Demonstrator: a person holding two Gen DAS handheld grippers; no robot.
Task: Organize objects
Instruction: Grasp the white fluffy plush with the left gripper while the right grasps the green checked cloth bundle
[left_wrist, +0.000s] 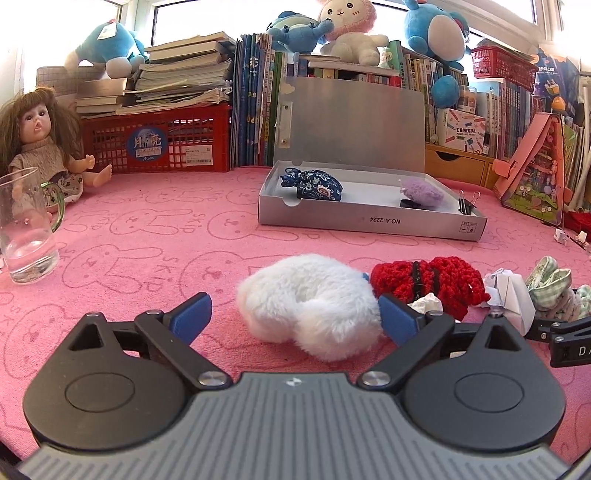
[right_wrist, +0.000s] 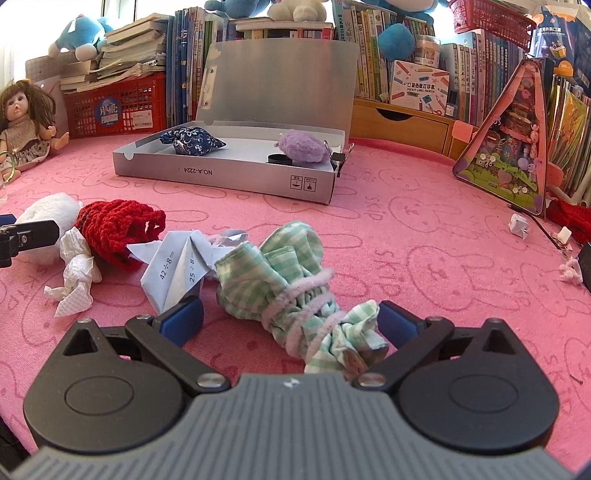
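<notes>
Both grippers spread wide, nothing pinched: white plush (left_wrist: 314, 306) sits lower centre between left gripper (left_wrist: 295, 317) fingers, checked cloth bundle (right_wrist: 295, 295) between right gripper (right_wrist: 291, 321) fingers; both judged soft, light, best taken mid-body.

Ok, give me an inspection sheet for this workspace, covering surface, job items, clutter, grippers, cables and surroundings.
Surface: pink bunny-print cloth.
Job's things: open grey box holds blue floral pouch and purple knit piece; white fluffy toy, red knit piece, green checked bundle lie outside.
Clutter: crumpled tissue, folded worksheet.
Grippers: left gripper open around fluffy toy; right gripper open around checked bundle.
Cables: nothing seen.
Surroundings: doll, glass mug, red crate.
</notes>
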